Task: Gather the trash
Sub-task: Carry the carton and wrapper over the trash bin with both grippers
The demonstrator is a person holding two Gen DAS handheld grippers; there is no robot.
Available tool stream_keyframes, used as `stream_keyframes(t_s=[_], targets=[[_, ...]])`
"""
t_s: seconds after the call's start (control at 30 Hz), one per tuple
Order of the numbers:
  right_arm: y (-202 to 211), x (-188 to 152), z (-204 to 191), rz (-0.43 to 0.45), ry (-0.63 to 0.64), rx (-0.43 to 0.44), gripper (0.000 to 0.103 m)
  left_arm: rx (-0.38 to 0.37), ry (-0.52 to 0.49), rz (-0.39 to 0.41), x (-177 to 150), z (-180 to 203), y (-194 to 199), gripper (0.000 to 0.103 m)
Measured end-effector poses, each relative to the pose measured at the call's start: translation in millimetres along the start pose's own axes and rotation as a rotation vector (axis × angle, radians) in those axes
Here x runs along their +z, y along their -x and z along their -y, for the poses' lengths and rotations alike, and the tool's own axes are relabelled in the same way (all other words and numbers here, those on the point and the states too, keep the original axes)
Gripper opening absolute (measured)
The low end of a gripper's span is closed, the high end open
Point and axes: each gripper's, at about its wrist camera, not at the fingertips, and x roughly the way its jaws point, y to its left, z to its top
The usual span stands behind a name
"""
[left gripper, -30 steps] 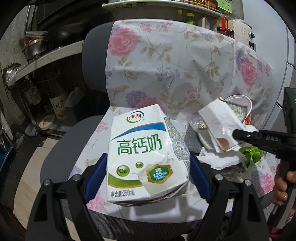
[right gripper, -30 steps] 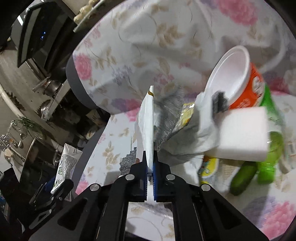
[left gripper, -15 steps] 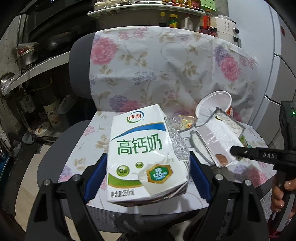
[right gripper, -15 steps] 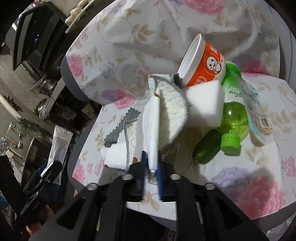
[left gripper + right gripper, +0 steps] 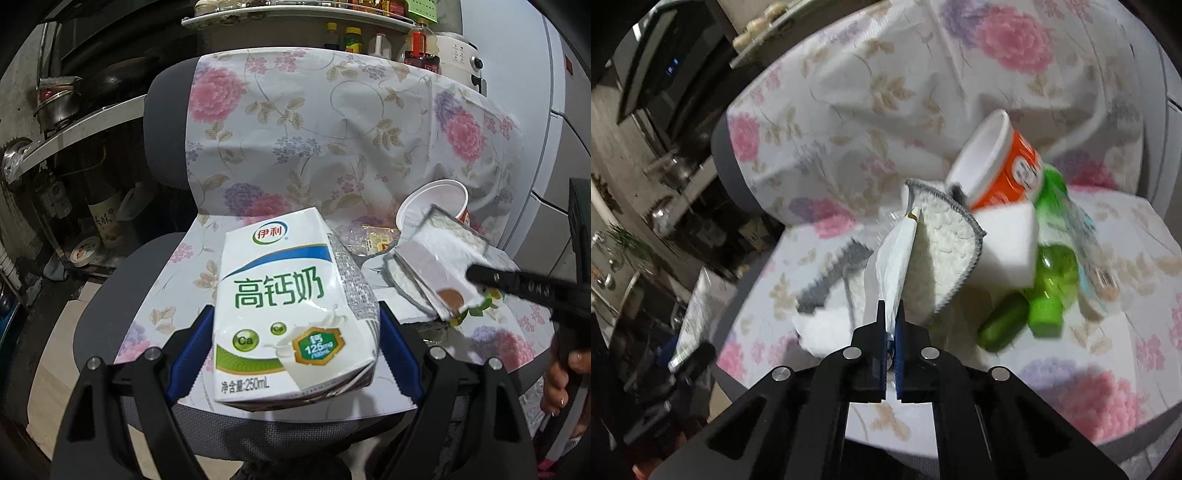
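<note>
Here, a flat white wrapper (image 5: 897,258) stands edge-on, its long axis running straight away from the right claw (image 5: 891,325), which is clenched on its near end above the chair seat's front edge (image 5: 1034,424). The left claw (image 5: 295,332) grasps a milk carton (image 5: 291,314).

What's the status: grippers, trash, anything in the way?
Left gripper clamped on milk carton. Right gripper shut on flat white wrapper. Cloth, sponge, bottle, cup left on chair. Nothing blocking.
</note>
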Motion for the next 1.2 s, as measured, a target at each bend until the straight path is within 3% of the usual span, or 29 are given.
stream_keyframes(t_s=[0.2,0.4,0.6,0.9,1.03,1.2], targets=[[22.4,20.1,-9.4,0.089,0.01,0.127,0.002,0.018,-0.022,0.031,6.5,4.9,12.9,0.082],[79.2,11.8,-9.8,0.156,0.074,0.08,0.002,-0.043,-0.073,0.088,10.1,32.7,35.3,0.082],[146.1,-26.9,49.3,0.216,0.037,-0.046,0.002,-0.216,-0.178,0.099,-6.3,104.6,37.2,0.082],[261.0,-124.5,172.0,0.306,-0.17,-0.359,0.002,-0.559,-0.441,0.087,-76.6,269.0,39.7,0.082],[290.0,-171.5,219.4,0.314,-0.293,-0.464,0.002,-0.715,-0.524,0.03,-109.0,335.9,34.9,0.082],[298.3,-219.8,271.8,0.295,-0.44,-0.526,0.003,-0.815,-0.61,-0.027,-148.8,400.5,22.6,0.082]])
